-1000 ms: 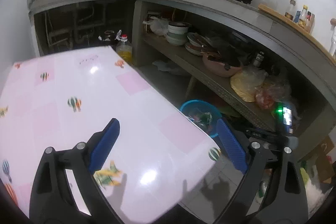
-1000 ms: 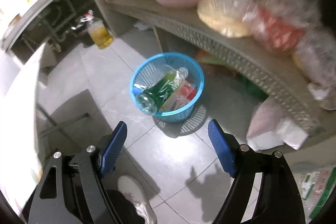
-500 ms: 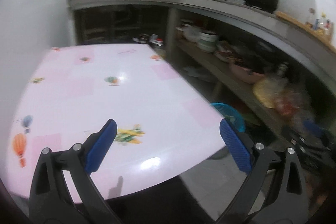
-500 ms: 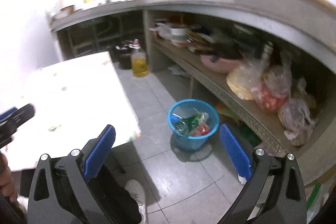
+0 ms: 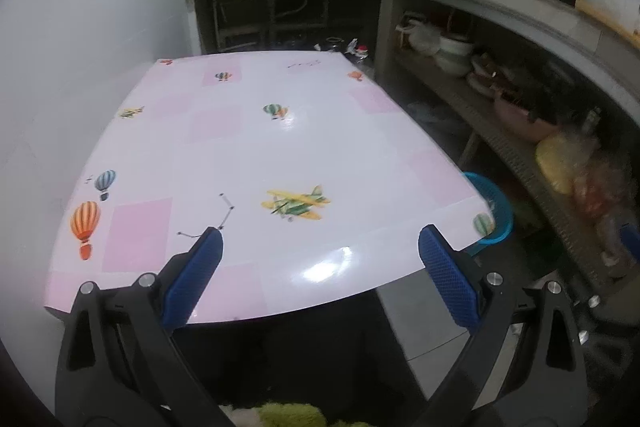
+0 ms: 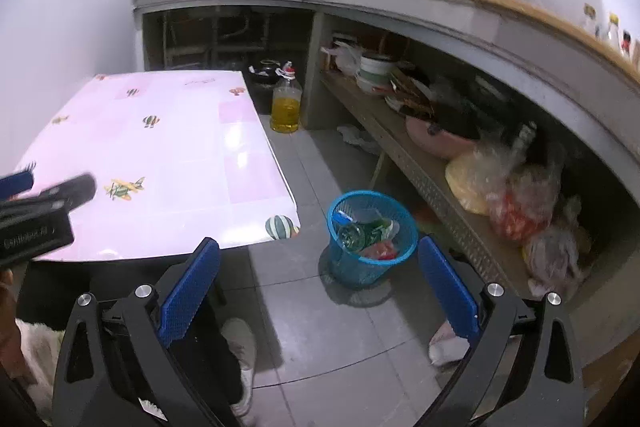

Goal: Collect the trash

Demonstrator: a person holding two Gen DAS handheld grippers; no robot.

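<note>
Floor bin [image 6: 370, 239] btwn open R gripper [image 6: 319, 289] tips

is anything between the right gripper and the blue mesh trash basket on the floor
Nothing visible. The right gripper hangs open above bare grey floor tiles, and the blue mesh trash basket sits clear of the pink patterned table.

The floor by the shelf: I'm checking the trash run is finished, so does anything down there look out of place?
Yes. A crumpled white scrap lies loose on the tiles below the shelf, beyond the blue basket, which holds a green bottle. The table carries nothing. Both grippers, left and right, are open and empty.
</note>
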